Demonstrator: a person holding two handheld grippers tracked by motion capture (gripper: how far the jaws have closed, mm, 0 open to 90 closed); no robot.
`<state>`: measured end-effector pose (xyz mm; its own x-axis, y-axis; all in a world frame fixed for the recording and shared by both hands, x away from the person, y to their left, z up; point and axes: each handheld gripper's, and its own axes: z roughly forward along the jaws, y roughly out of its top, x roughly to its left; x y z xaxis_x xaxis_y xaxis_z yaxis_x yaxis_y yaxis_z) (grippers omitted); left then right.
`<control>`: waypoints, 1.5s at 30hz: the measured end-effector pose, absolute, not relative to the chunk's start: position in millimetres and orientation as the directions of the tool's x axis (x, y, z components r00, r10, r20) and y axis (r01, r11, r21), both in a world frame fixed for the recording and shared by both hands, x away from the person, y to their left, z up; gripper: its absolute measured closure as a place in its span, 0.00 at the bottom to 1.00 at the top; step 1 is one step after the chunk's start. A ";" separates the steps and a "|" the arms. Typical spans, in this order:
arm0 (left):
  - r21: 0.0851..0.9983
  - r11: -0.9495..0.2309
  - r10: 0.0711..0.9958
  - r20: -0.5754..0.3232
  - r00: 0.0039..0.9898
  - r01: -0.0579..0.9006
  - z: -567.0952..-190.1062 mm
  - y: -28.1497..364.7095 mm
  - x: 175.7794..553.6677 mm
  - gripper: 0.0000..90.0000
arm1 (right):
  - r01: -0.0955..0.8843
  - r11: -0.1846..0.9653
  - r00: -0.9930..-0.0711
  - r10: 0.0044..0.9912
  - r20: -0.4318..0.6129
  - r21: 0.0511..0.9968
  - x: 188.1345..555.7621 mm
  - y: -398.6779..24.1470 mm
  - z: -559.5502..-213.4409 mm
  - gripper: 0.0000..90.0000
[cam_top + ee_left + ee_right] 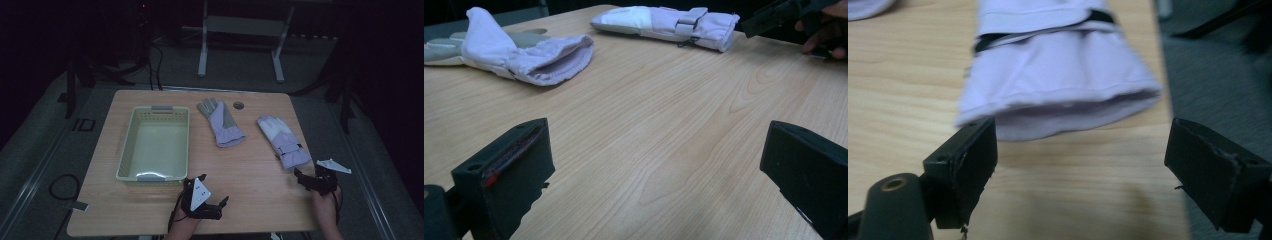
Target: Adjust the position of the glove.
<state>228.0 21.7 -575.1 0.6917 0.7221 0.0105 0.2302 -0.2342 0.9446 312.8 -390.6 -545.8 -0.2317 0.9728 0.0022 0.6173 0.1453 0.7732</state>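
Note:
Two pale lilac gloves lie flat on the wooden table (260, 195). The palm-up glove with a grey palm (220, 122) (524, 55) is near the middle, its cuff towards me. The strapped glove (281, 142) (669, 25) (1058, 75) lies to the right. My right gripper (301, 179) (1088, 160) (774, 17) stands open just short of that glove's cuff, with nothing between its jaws. At the table's front edge my left gripper (221, 207) (659, 165) is open over bare wood and points at the gloves.
A pale green plastic basket (126, 145) with nothing in it sits on the table's left half. A round cable hole (238, 105) is at the back edge. Behind the table stand white frame legs (202, 45); a cable (62, 185) lies on the floor at left.

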 end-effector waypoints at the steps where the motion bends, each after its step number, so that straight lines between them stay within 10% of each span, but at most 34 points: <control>1: 0.945 -0.236 0.722 0.013 0.692 0.228 -575.1 21.4 227.7 0.01 | 0.628 0.153 -0.250 0.968 0.011 0.763 314.1 -388.6 -542.8 0.14; 45: 0.945 -0.229 0.716 0.003 0.698 0.231 -575.1 21.9 228.2 0.01 | 0.553 0.247 -0.465 0.884 0.048 0.796 396.0 -272.9 -420.1 0.28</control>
<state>228.2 21.9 -575.1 0.6978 0.7163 0.0030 0.2314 -0.2294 0.9454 396.0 -272.9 -420.1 -0.4648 0.8841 0.0484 0.5527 0.2470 0.7959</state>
